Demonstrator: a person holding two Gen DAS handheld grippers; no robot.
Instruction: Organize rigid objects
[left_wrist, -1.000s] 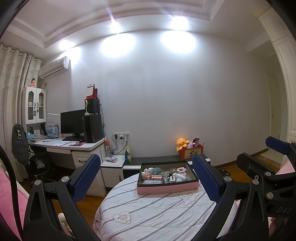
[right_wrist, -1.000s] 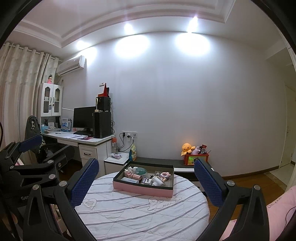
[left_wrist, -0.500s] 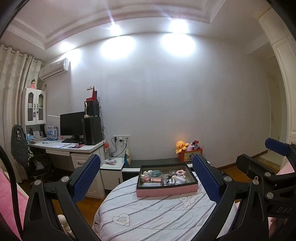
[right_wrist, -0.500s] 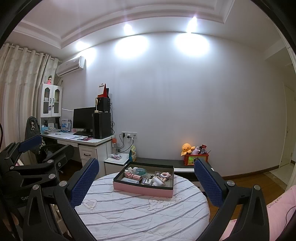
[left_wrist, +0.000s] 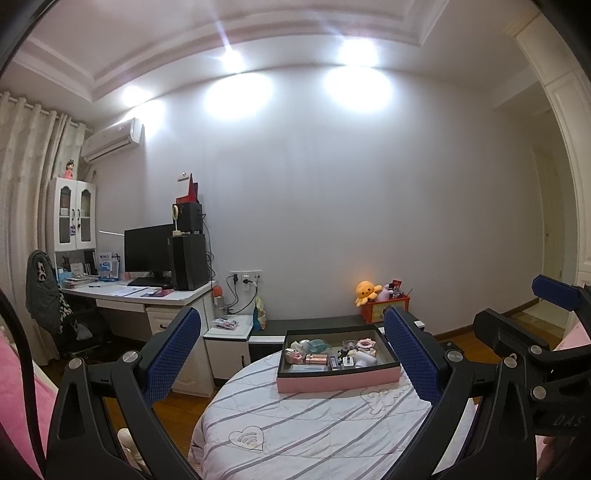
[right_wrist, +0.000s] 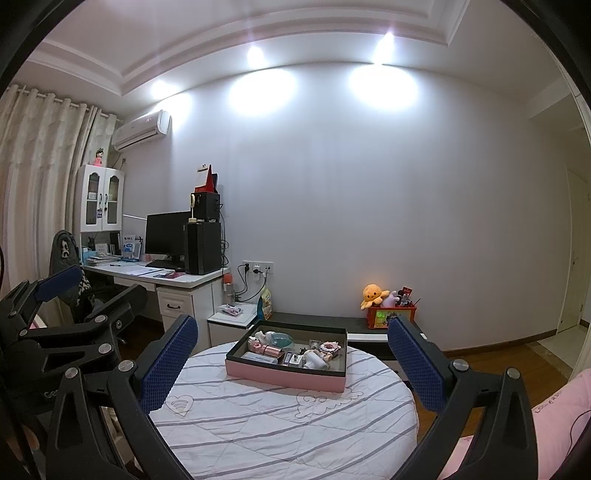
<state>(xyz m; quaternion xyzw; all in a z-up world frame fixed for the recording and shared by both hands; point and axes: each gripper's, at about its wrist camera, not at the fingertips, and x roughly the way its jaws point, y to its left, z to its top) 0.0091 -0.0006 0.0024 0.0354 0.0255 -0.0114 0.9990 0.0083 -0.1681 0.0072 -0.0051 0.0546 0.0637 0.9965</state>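
A pink box with a dark inner rim (left_wrist: 338, 382) (right_wrist: 284, 376) sits on a round table with a striped white cover (left_wrist: 314, 432) (right_wrist: 280, 421). Several small items lie jumbled inside it, among them a rose-gold tube (right_wrist: 271, 350) and a pink ring-shaped piece (right_wrist: 328, 347). My left gripper (left_wrist: 291, 354) is open and empty, held above the near side of the table, short of the box. My right gripper (right_wrist: 291, 362) is open and empty at a similar distance. Each gripper shows at the edge of the other's view.
A white desk (right_wrist: 155, 275) with a monitor and speakers stands at the left, a chair (left_wrist: 48, 295) beside it. A low dark bench (right_wrist: 332, 323) with a red toy box and orange plush (right_wrist: 373, 295) lines the back wall. Pink bedding (right_wrist: 554, 424) lies at the right.
Both views have tilted slightly upward, so the box and table sit a little lower in the frame. Both grippers stay open and nothing was touched.
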